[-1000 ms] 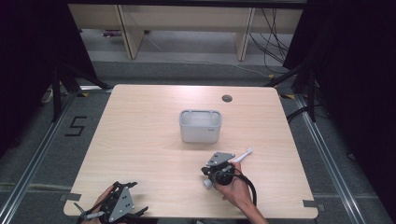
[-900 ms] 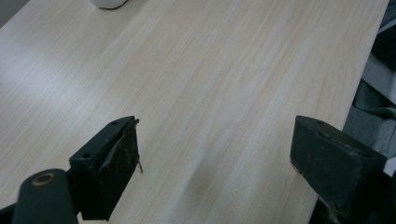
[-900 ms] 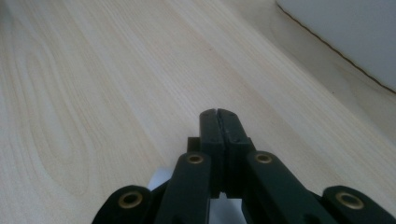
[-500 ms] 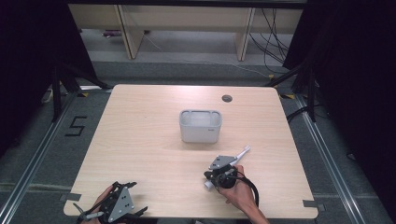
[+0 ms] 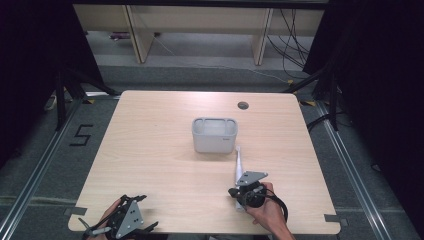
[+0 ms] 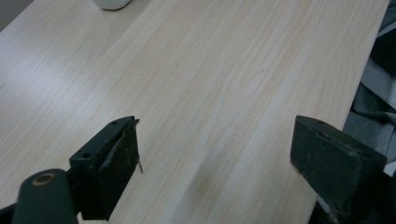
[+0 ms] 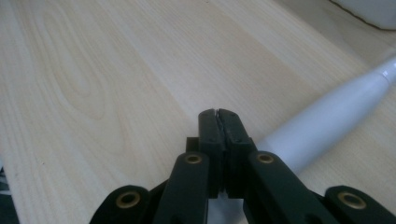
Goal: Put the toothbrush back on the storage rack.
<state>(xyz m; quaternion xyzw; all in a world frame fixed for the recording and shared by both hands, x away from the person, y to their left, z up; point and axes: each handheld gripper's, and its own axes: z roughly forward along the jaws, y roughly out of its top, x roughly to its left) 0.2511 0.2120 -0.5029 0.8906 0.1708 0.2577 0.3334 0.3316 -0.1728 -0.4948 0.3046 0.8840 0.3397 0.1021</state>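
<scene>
My right gripper (image 5: 248, 184) sits near the table's (image 5: 150, 150) front edge, jaws pressed together on nothing. A slim white tool (image 5: 239, 165) lies just beside it, pointing at the grey bin (image 5: 214, 135) mid-table. My left gripper (image 5: 125, 220), jaws spread wide, rests at the front-left corner.

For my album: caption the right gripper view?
Shut right gripper over a table, a white tool lying beside it.

The white tool's (image 7: 327, 116) far tip runs off the right gripper view's edge, its near end hidden behind the jaws.
</scene>
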